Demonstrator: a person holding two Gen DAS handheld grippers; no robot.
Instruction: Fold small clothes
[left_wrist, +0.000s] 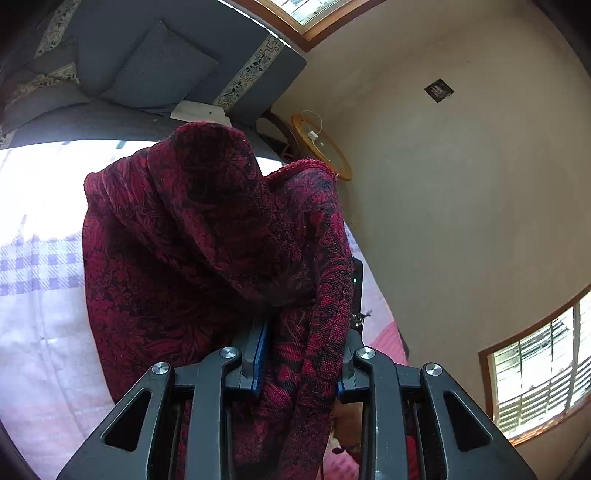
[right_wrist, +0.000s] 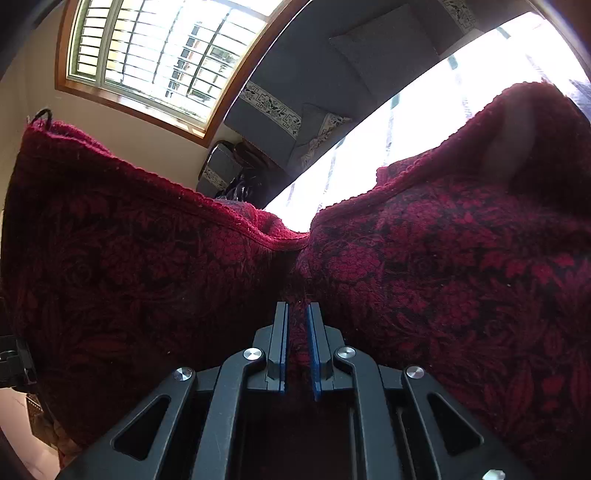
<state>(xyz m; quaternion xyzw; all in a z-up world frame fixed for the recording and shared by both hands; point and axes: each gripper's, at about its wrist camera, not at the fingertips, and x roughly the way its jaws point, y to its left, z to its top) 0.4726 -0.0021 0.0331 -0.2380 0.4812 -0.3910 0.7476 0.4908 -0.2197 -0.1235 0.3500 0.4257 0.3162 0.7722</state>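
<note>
Black linkage arms of the left gripper (left_wrist: 301, 343) fill the bottom of the left wrist view, and between its two blue-padded fingers passes a thick bunch of the dark red cloth (left_wrist: 207, 236). The fingers stand fairly far from each other, but the bunched fabric fills the gap completely, so the gripper is closed on the cloth. From the fingers the cloth rises up in front of the camera and folds over at the top, like a hood. It has a woven pattern of red leaves and flowers on black.

Behind it lies a bed sheet (left_wrist: 40, 266), white with lilac checks, very bright in the light. Further back there is a blue-grey sofa (left_wrist: 159, 62) with a cushion and a patterned trim. On the right side are a cream wall (left_wrist: 461, 177) and a window with slats (left_wrist: 535, 373).

In the right wrist view, the right gripper (right_wrist: 297, 332) is nearly closed, and a narrow strip of the same dark red cloth (right_wrist: 443, 277) is pinched between its blue pads. The cloth spreads wide to both sides and its hemmed top edge sags in the middle, just above the fingers. Above the left part of the cloth a barred window (right_wrist: 166, 55) is visible.
</note>
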